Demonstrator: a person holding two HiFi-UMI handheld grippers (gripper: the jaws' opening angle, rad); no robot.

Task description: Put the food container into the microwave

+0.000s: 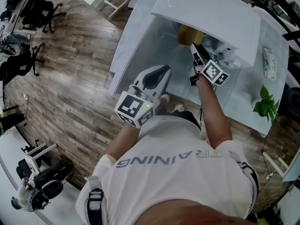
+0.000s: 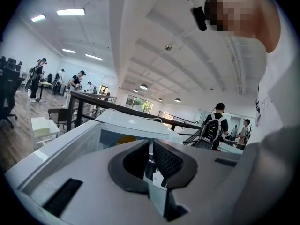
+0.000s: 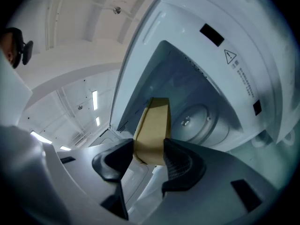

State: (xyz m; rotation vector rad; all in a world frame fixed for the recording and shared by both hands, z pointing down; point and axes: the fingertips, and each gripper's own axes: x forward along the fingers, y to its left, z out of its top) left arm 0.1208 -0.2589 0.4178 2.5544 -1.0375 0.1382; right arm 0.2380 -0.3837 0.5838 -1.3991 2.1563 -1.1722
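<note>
right gripper view: the right tongs (image 3: 149,159) are clamped on the brown container (image 3: 152,125), which is held off the table at the mouth of the open microwave (image 3: 220,74), with the round turntable (image 3: 199,121) showing behind it. in the head view the left tongs (image 1: 158,76) hang back near the person's body, above the edge of the table (image 1: 243,93) and apart from the container. their jaws are clenched on nothing.
</note>
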